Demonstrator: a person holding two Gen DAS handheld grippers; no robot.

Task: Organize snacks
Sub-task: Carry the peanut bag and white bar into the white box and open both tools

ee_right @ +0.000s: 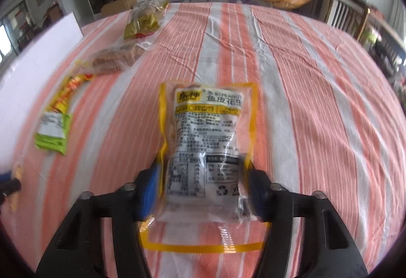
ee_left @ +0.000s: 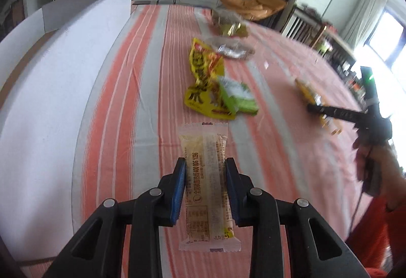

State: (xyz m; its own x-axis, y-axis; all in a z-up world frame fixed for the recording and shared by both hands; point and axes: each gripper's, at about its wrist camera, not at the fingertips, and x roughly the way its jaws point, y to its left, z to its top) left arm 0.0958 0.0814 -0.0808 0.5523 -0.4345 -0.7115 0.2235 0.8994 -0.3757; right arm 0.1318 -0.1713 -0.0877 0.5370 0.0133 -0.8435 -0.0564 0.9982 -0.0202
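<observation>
Our left gripper point(ee_left: 205, 163) has its jaws pinching a long wrapped snack bar point(ee_left: 206, 181) — our right gripper point(ee_right: 203, 171) has its jaws clamped on a yellow-edged peanut packet point(ee_right: 205, 135) over the striped counter point(ee_right: 304, 100).

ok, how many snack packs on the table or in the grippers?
6: bar in left gripper, peanut bag in right gripper, yellow bag mid-table, green pack against it, biscuit pack behind, gold bag farthest. Blur may hide more.

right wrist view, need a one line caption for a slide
Right gripper closed on a yellow-bordered snack pouch over the striped tablecloth.
</observation>
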